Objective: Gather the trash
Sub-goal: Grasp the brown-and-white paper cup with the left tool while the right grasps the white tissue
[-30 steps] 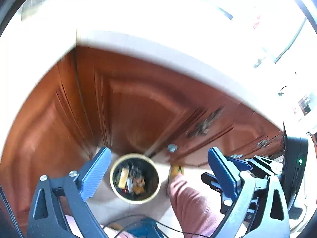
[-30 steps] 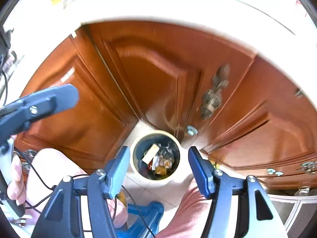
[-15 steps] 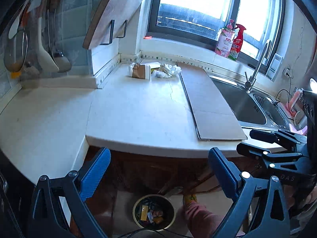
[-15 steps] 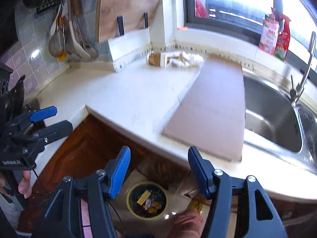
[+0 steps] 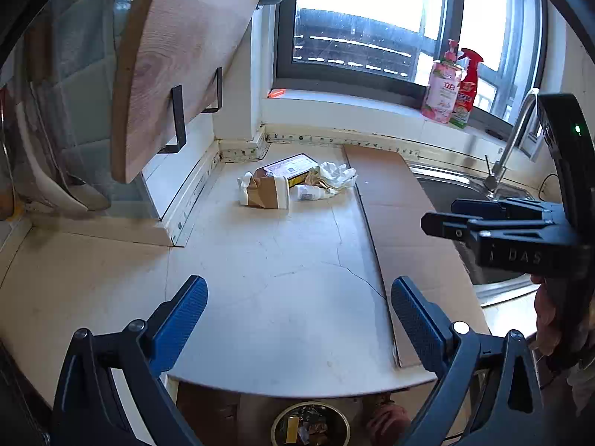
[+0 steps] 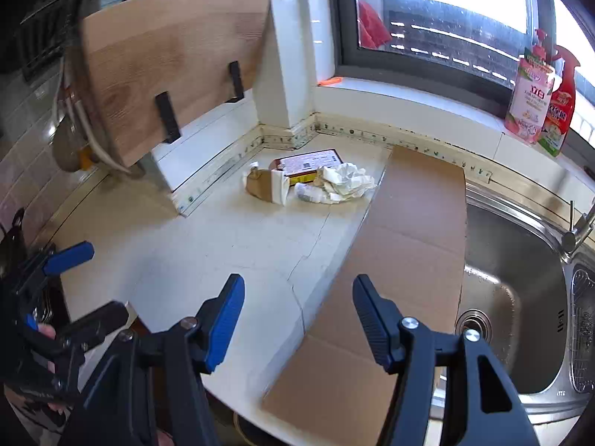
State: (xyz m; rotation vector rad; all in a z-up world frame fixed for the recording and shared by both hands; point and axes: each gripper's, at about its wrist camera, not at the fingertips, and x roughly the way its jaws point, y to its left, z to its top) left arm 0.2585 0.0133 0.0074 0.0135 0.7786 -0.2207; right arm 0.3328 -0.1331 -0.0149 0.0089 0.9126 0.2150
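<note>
Both tongs, left gripper [image 5: 297, 319] and right gripper [image 6: 297, 319], have risen from the bin [image 5: 310, 425], released and empty; next target is probably the crumpled paper [image 6: 344, 182] at the worktop's [image 5: 290, 290] back corner.

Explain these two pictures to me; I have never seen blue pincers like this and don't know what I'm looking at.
A person holds a hand-held two-finger gripper in each hand, and a wide-angle camera on each looks forward along its fingers. One picture comes from the left gripper, the other from the right gripper; each also catches the other gripper at its edge. Both stand open and hold nothing. Ahead on the white countertop lies a small heap of trash in the far corner: a torn brown paper package, a flat printed box and crumpled white tissue. A flat cardboard sheet lies beside the steel sink. A bin with rubbish in it stands on the floor below the counter edge.
</note>
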